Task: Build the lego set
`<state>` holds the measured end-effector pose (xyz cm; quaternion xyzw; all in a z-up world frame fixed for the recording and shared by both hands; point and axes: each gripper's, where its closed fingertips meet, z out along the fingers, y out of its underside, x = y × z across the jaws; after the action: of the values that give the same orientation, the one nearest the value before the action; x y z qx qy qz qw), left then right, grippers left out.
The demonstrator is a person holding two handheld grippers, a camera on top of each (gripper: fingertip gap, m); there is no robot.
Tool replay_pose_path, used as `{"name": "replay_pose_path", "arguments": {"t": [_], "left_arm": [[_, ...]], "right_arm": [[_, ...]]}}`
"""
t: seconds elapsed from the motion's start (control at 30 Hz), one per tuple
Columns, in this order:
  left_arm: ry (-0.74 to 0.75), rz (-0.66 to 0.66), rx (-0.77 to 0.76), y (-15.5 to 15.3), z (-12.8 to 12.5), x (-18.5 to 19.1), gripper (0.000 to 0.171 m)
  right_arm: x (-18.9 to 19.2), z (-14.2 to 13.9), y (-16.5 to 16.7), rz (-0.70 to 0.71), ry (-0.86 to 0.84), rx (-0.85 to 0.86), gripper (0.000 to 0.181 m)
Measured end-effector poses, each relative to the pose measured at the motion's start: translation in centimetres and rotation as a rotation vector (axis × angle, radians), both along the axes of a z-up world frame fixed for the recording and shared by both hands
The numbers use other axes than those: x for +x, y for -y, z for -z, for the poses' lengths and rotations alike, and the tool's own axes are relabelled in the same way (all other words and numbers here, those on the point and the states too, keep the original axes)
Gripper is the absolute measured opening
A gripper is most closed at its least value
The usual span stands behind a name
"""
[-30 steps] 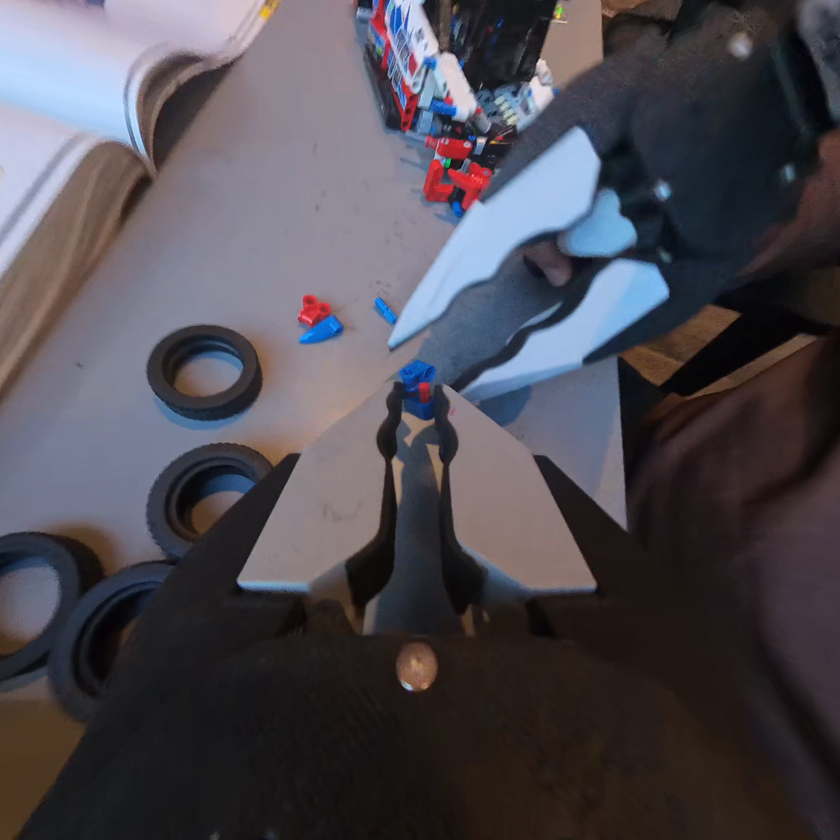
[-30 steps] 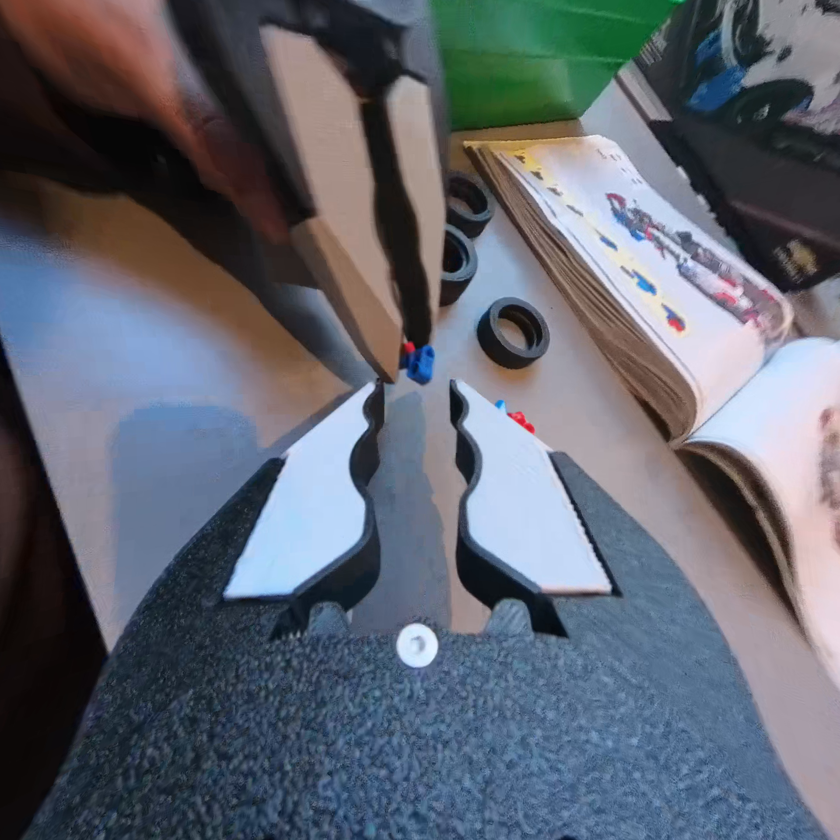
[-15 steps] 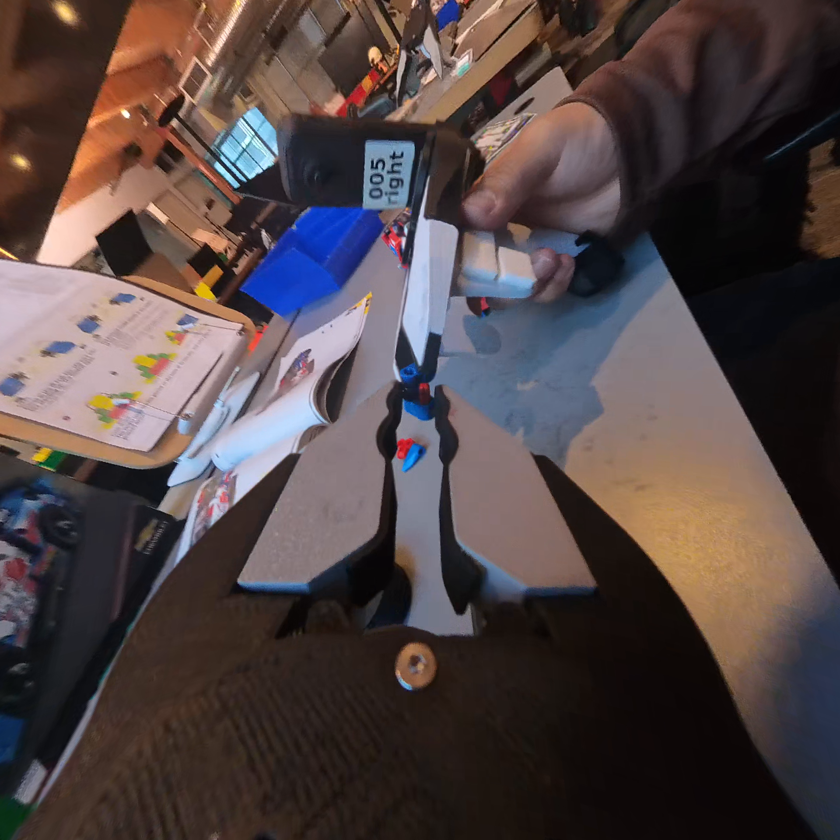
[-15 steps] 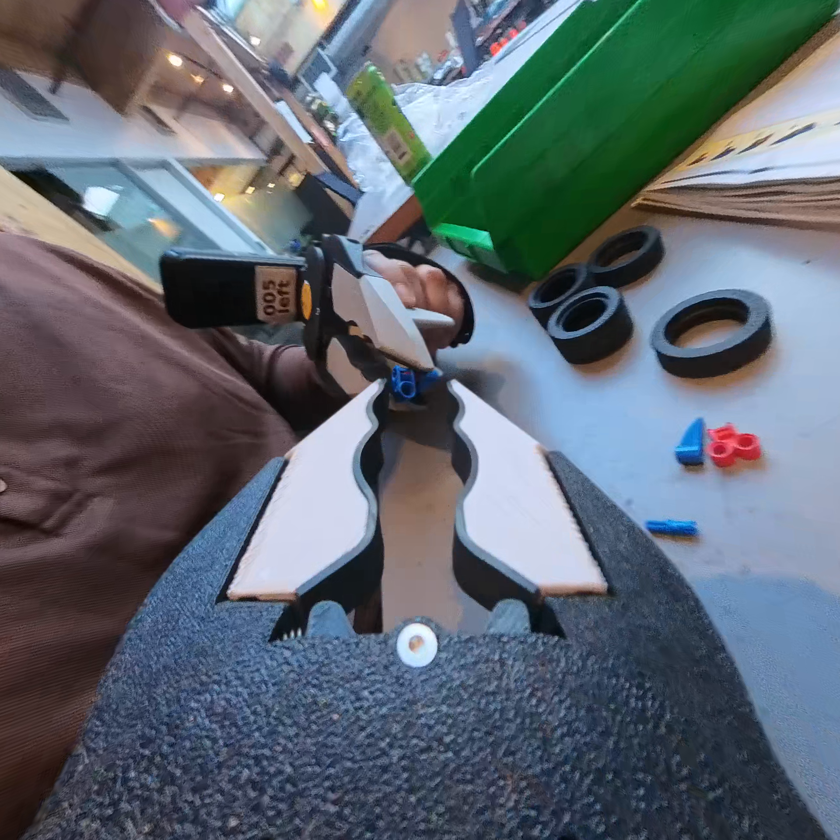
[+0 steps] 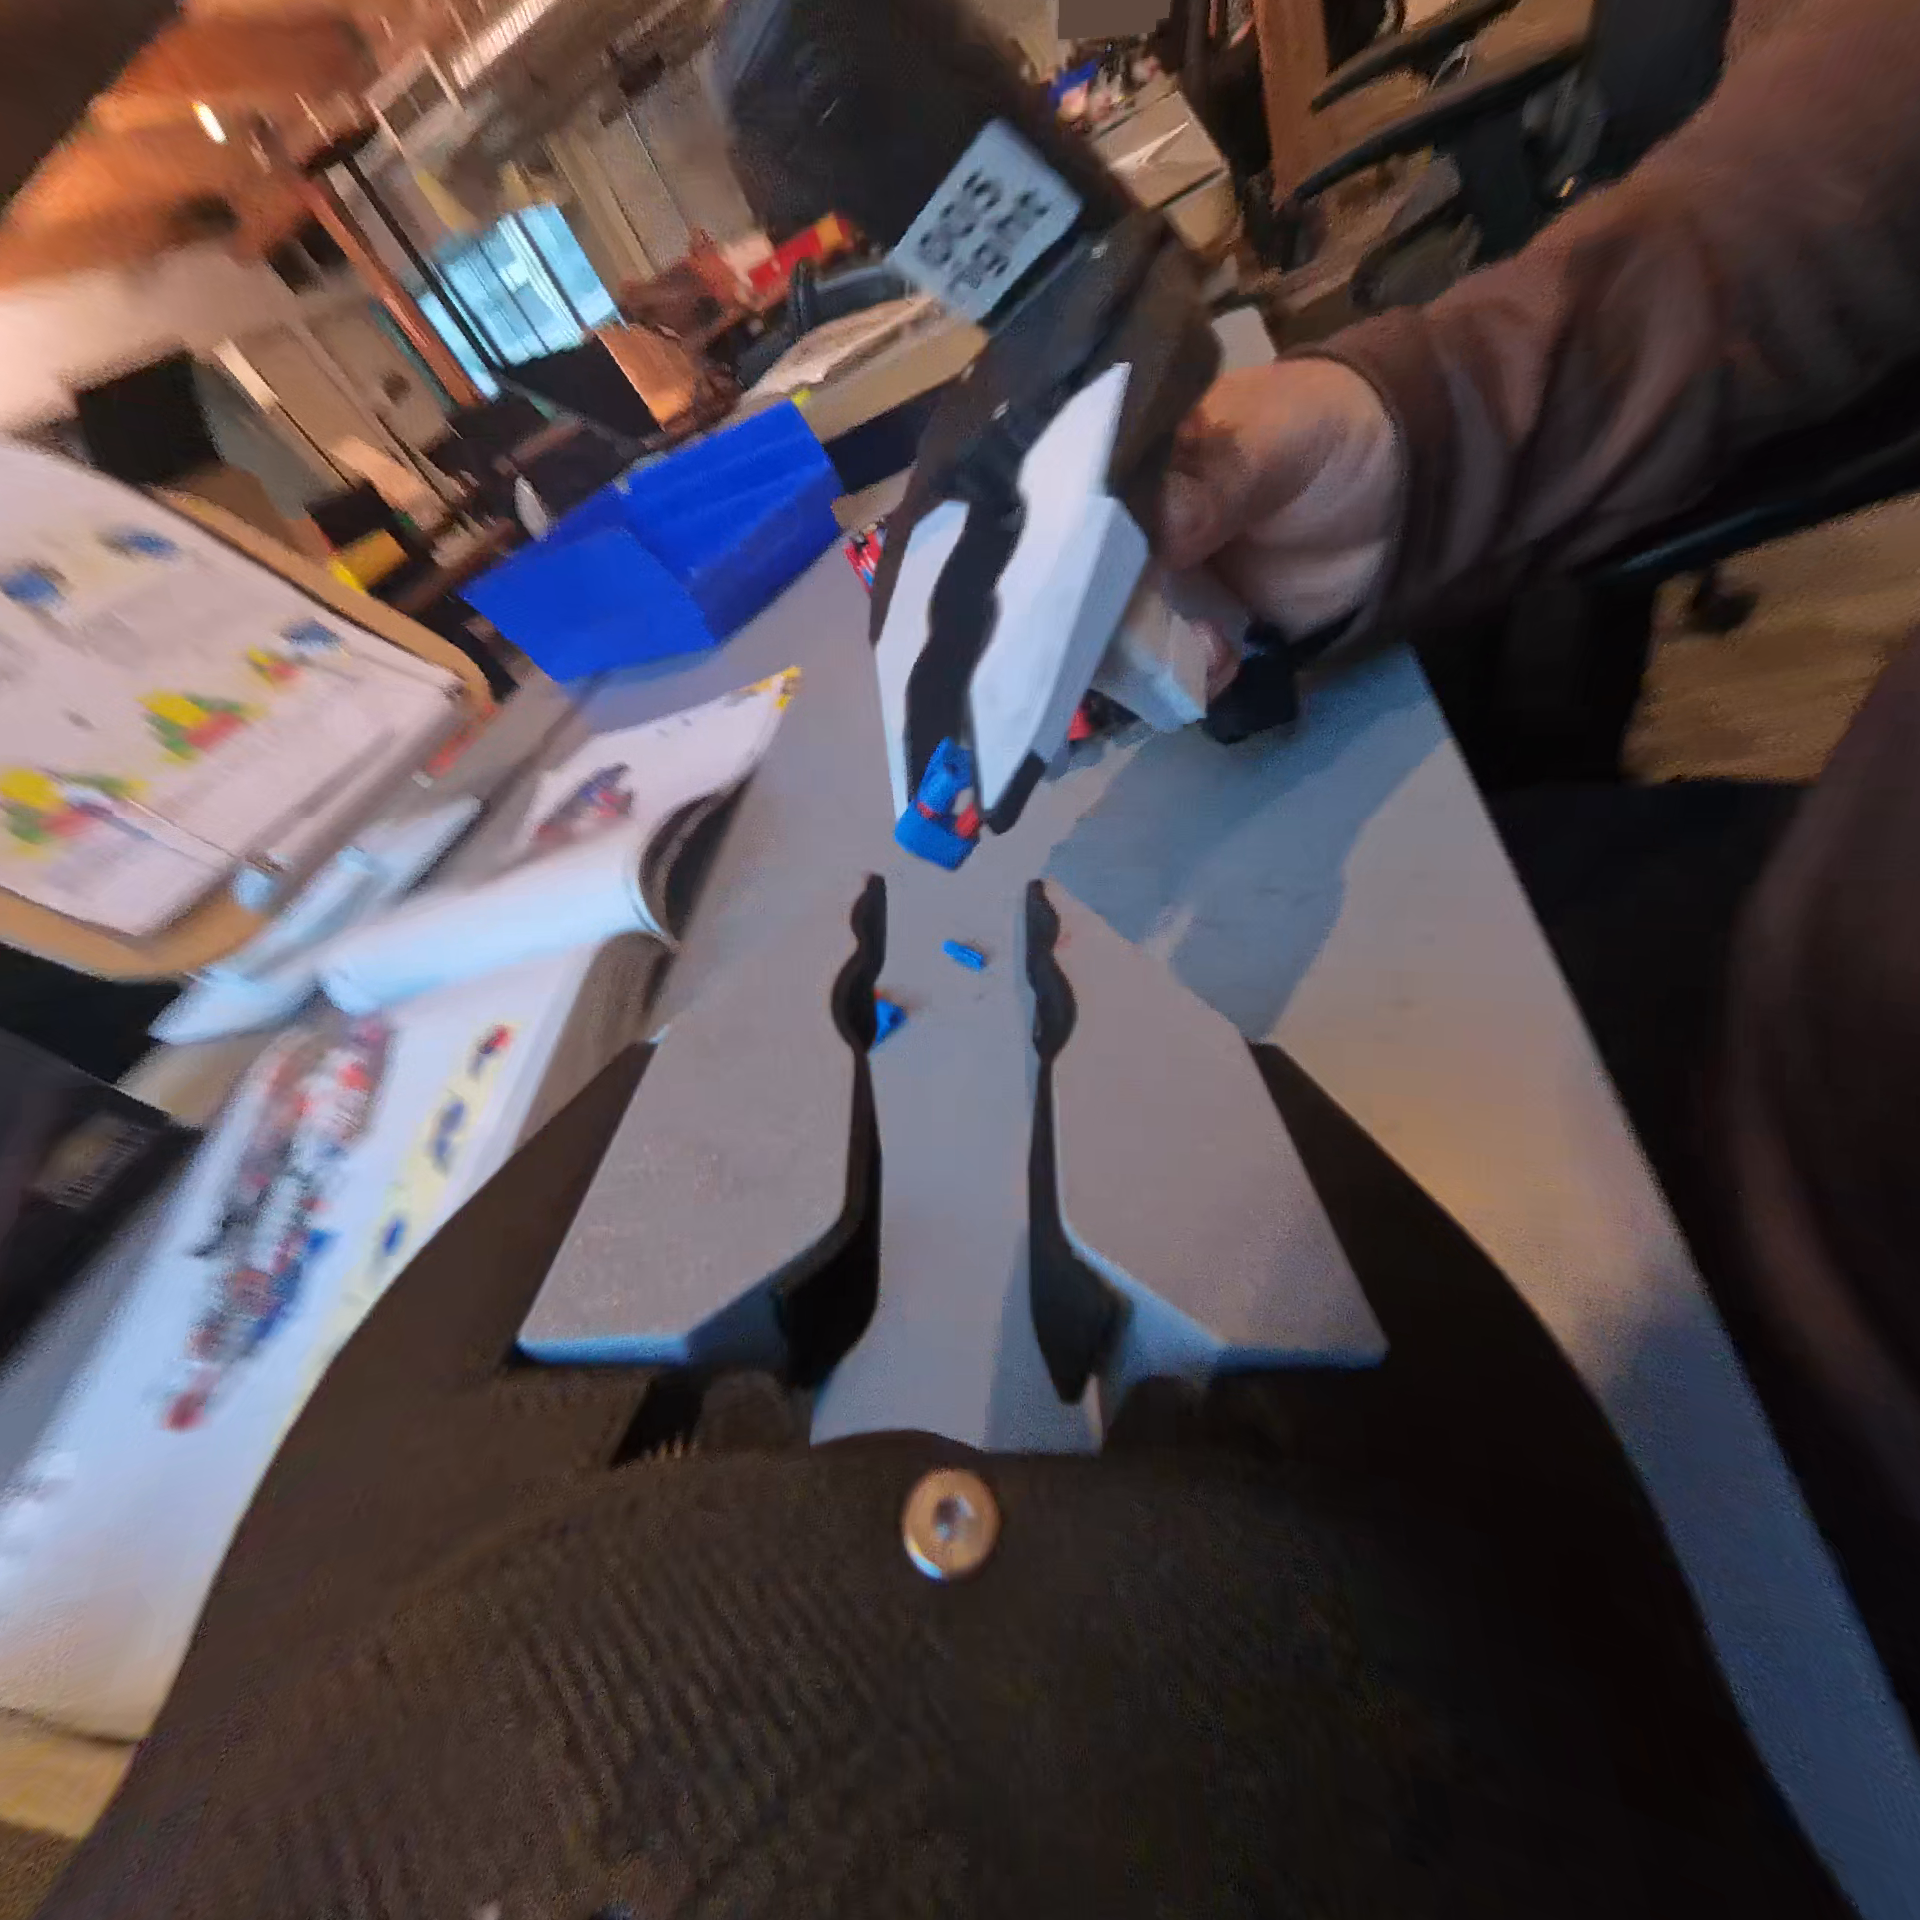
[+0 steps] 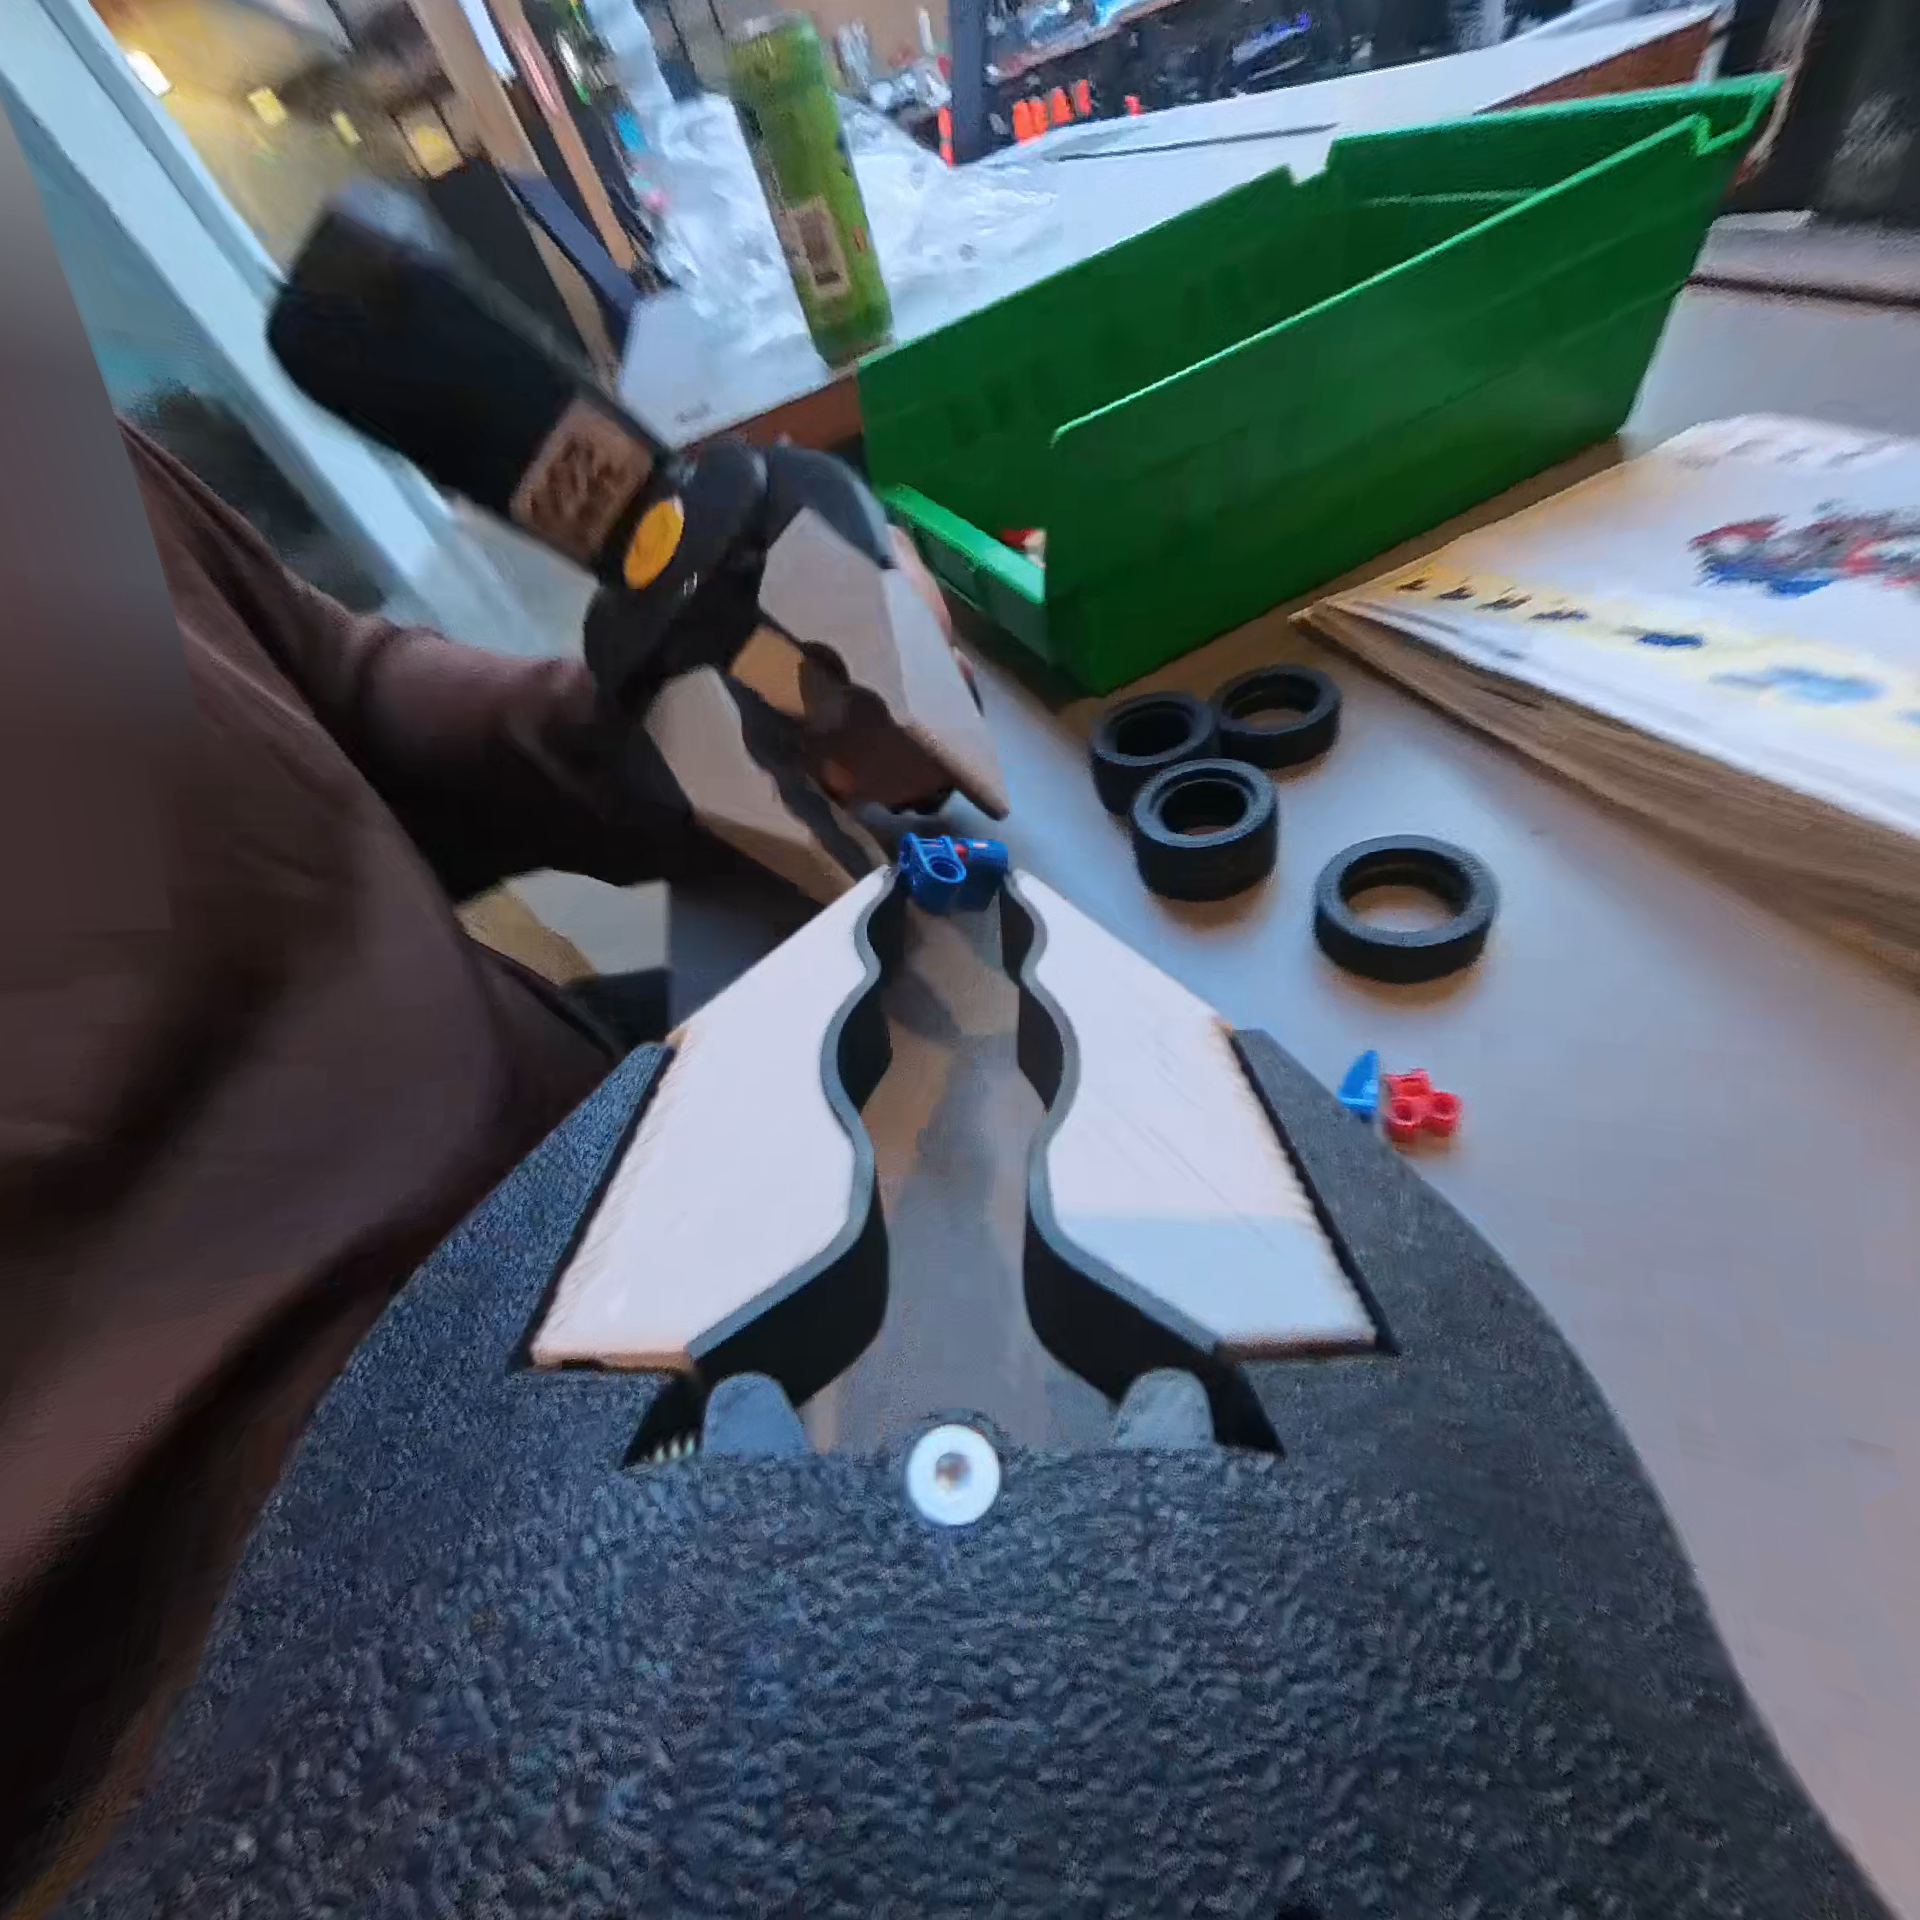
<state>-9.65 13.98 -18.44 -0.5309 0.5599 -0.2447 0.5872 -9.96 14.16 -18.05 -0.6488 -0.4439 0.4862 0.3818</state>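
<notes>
A small blue lego assembly with a red part (image 6: 951,873) sits between the tips of my right gripper (image 6: 951,881), which is shut on it above the grey table (image 6: 1610,1247). In the left wrist view the right gripper (image 5: 956,792) hangs tip-down with the assembly (image 5: 927,831) in its tips. My left gripper (image 5: 956,899) is open and empty, just short of the assembly. It shows in the right wrist view (image 6: 925,826) close behind the assembly, jaws apart.
Several black tyres (image 6: 1205,842) lie on the table near a green bin (image 6: 1299,416). A red piece (image 6: 1423,1107) and a blue wedge (image 6: 1359,1081) lie to the right. An open instruction book (image 6: 1662,644), a blue pin (image 5: 961,951) and a blue bin (image 5: 675,561) are nearby. The tips of both grippers are at nearly the same place. The blue pin (image 5: 961,951) sits 10 cm or so from the ends of my right fingers.
The assembly passed from my left gripper to my right. The right gripper closed on it, the left opened and drew back a little. Both had lifted from the table.
</notes>
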Motion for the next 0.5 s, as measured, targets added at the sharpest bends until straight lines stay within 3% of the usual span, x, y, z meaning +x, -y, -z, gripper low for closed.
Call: {"name": "replay_pose_path", "arguments": {"t": [0.27,0.5], "left_arm": [[0.089,0.164,-0.452,0.3,-0.1,0.4,0.033],[0.032,0.218,-0.576,0.0,1.0,0.2,0.015]], "right_arm": [[-0.3,1.6,0.0,0.037,0.173,0.38,0.017],[-0.3,1.9,0.0,0.047,0.202,0.452,0.017]]}}
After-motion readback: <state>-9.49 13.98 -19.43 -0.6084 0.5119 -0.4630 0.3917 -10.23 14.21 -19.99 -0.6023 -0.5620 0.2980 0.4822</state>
